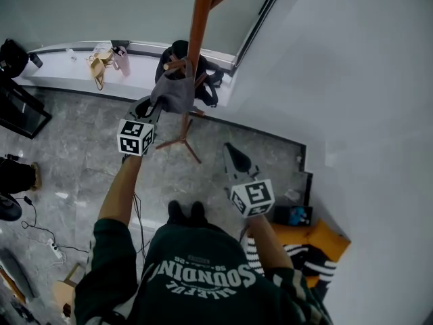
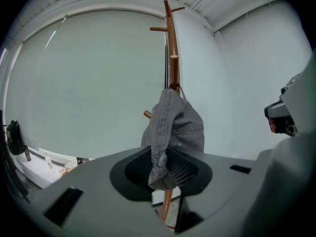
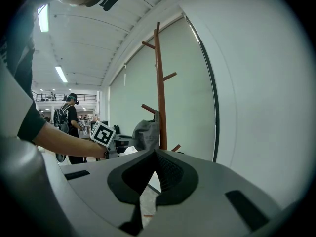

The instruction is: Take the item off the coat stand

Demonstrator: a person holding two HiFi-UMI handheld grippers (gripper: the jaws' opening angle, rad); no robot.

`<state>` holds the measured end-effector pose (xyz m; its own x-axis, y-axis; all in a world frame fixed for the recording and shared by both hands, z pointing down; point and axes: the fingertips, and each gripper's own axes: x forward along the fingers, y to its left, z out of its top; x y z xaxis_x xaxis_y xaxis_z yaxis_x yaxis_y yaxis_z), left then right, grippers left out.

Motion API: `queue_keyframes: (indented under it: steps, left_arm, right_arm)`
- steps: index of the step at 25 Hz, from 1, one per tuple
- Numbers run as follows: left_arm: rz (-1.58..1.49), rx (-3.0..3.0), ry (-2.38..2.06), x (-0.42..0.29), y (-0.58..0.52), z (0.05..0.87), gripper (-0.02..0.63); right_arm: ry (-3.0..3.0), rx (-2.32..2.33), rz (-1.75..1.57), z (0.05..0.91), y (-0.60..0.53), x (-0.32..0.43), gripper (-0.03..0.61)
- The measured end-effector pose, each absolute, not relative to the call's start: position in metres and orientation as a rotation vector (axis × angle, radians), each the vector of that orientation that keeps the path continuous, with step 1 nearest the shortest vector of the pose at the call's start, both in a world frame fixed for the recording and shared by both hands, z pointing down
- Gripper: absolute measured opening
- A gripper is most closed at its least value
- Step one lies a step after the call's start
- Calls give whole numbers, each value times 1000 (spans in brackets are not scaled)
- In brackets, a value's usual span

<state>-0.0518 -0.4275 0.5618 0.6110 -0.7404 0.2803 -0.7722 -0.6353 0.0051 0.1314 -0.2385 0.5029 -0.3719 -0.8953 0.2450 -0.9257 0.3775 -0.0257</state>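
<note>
A grey cap (image 1: 174,93) hangs on a low peg of the brown wooden coat stand (image 1: 200,19). My left gripper (image 1: 150,105) reaches up to the cap's left side. In the left gripper view the cap (image 2: 180,125) droops down in front of the stand's pole (image 2: 172,58), and its lower edge sits pinched between the dark pads of the left gripper (image 2: 163,169). My right gripper (image 1: 233,151) hangs lower and to the right, apart from the stand, shut with nothing in it. The right gripper view shows that gripper (image 3: 155,154), with the cap (image 3: 145,135) and stand (image 3: 159,83) beyond it.
A black backpack (image 1: 211,87) leans at the stand's base, by its spread feet (image 1: 183,141). A white window ledge (image 1: 67,63) carries small items. A white wall (image 1: 352,80) closes the right side. Cables (image 1: 40,235) lie on the grey floor. A person (image 3: 71,117) stands far off.
</note>
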Motion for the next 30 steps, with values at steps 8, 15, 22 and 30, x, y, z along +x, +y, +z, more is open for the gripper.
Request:
queue_keyframes:
  steps: [8, 15, 22, 30]
  left_arm:
    - [359, 2738, -1271, -56, -421, 536, 78]
    - [299, 2764, -1275, -62, -411, 509, 78]
    - [275, 2770, -1300, -73, -401, 492, 77]
    - [254, 2766, -1336, -86, -390, 480, 77]
  right_arm:
    - [-2450, 1638, 241, 503, -238, 131, -2]
    - [-2486, 1607, 222, 500, -237, 121, -2]
    - [-2521, 1577, 204, 495, -237, 112, -2]
    - [-2557, 1552, 190, 492, -235, 104, -2]
